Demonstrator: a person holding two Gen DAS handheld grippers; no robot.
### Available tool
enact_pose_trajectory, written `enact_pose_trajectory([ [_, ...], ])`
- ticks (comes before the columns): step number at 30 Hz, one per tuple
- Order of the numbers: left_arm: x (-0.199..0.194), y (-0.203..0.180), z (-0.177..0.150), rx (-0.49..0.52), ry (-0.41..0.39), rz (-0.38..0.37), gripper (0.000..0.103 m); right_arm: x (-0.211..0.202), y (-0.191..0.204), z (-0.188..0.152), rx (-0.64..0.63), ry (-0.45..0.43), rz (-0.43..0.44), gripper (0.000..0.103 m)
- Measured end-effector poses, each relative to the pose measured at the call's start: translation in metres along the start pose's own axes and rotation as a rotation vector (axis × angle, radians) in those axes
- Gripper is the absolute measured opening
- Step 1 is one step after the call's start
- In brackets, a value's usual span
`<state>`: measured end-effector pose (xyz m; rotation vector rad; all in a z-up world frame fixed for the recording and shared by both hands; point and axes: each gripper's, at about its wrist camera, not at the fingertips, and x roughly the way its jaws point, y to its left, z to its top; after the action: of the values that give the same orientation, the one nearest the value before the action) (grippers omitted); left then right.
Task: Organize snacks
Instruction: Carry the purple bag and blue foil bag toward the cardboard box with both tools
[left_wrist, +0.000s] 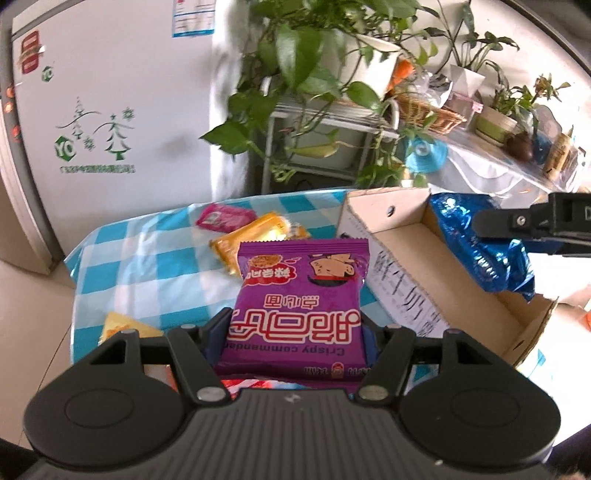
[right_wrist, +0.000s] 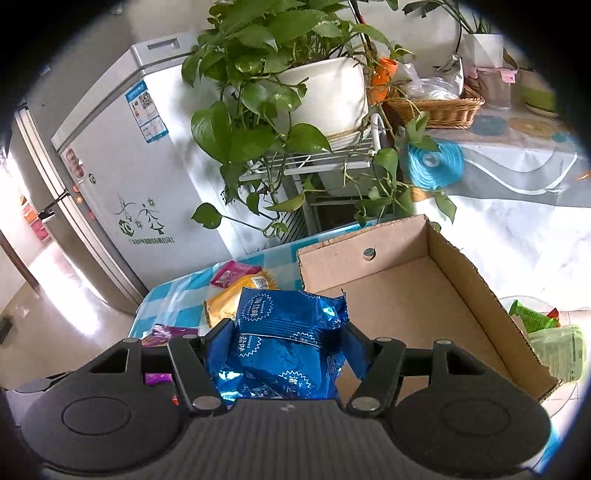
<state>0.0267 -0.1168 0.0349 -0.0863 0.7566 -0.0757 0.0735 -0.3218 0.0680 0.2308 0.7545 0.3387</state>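
Green snack bags — half behind box

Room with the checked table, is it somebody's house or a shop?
Most likely a home kitchen or dining corner: a white fridge, potted plants on a rack, and a blue-checked tablecloth strewn with snack packets.

A white fridge stands far left of the claw; a potted vine and wicker basket sit ahead.

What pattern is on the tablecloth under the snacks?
Blue and white checks on the tablecloth, clearest in the left wrist view.
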Motion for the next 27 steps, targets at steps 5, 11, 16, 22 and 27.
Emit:
enact_pose_trajectory([
  [5, 0.003, -0.024, 0.012, 0.02, -0.016, -0.035, 0.067, -0.005, -0.008, 0.003, 0.031, -0.026, -0.008, 0.069],
  [11, 0.012, -0.05, 0.024, 0.032, -0.017, -0.079, 0.067, -0.007, -0.019, 0.008, 0.054, -0.044, -0.038, 0.069],
  [16, 0.02, -0.068, 0.031, 0.039, -0.014, -0.105, 0.067, -0.01, -0.035, 0.014, 0.096, -0.068, -0.073, 0.069],
  [22, 0.028, -0.087, 0.033, 0.058, -0.006, -0.115, 0.067, -0.01, -0.05, 0.018, 0.117, -0.074, -0.112, 0.069],
  [27, 0.038, -0.102, 0.034, 0.07, 0.007, -0.126, 0.067, -0.009, -0.065, 0.018, 0.152, -0.065, -0.144, 0.069],
])
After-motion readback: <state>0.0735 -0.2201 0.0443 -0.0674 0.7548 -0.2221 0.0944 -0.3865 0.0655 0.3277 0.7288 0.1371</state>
